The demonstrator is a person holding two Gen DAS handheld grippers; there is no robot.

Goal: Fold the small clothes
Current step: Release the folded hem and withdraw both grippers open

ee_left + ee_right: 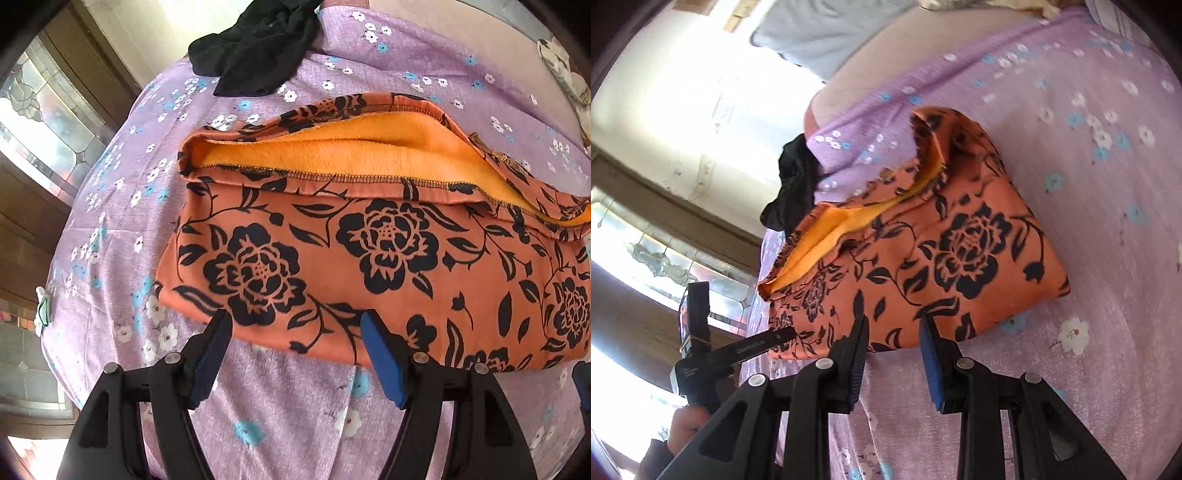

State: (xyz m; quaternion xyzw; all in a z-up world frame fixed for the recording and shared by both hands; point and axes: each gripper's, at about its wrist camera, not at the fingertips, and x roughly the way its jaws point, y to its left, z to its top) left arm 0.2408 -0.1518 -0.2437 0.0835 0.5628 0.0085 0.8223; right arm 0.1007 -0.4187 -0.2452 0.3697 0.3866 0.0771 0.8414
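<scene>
The left claw (295, 330) stands wide and holds nothing, its tips at the near edge of the orange flowered garment (369, 258). The right claw (894, 334) is also wide and empty at that same edge, probably so both can pinch it for another fold. The garment lies folded on the purple flowered bedsheet (258, 406), fleece lining showing. A black garment (255, 55) lies beyond.

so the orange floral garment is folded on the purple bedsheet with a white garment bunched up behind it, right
Not quite. The garment bunched up behind the orange floral garment is black, not white, as the left wrist view shows. The rest holds: the orange piece lies folded on the purple floral bedsheet.
</scene>
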